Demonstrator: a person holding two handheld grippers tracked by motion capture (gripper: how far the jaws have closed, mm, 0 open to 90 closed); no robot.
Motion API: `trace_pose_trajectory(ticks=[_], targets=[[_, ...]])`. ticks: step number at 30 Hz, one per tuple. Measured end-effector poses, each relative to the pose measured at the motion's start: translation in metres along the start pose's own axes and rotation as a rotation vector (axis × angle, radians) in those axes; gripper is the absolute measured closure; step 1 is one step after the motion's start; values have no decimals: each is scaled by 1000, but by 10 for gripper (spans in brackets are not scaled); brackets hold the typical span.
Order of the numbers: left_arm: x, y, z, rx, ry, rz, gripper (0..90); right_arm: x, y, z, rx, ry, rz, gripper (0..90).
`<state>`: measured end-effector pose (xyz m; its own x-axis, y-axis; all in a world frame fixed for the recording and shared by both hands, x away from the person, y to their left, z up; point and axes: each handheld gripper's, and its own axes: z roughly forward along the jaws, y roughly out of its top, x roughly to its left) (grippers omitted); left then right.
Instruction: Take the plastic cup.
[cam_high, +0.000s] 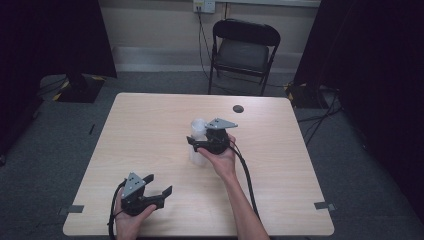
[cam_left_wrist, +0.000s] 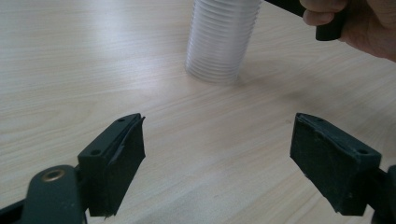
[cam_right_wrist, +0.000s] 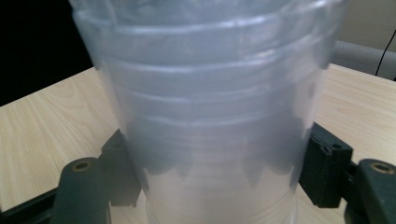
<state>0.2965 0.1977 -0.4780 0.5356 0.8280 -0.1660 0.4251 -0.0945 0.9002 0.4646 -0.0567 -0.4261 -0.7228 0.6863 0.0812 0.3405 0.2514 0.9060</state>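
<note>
Table (cam_high: 150, 130): right claw (cam_right_wrist: 210, 172) level, gripping cup stack (cam_right_wrist: 210, 116).

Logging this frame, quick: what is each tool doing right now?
Left tool: open, holding nothing, above the table.
Right tool: jaws on either side of the stack of clear cups; a firm grip cannot be told.

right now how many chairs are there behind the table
1. The chair stands on the floor past the table's far edge, against the back wall. The dark curtains at both sides could hide others.
</note>
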Motion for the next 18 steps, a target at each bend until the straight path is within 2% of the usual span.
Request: trace_pose_trajectory(ticks=[13, 18], targets=[[2, -1, 0, 2, 10, -10, 180, 0, 2, -1, -3, -16, -15, 298], [1, -1, 1, 3, 0, -10, 179, -1, 5, -2, -10, -15, -11, 296]])
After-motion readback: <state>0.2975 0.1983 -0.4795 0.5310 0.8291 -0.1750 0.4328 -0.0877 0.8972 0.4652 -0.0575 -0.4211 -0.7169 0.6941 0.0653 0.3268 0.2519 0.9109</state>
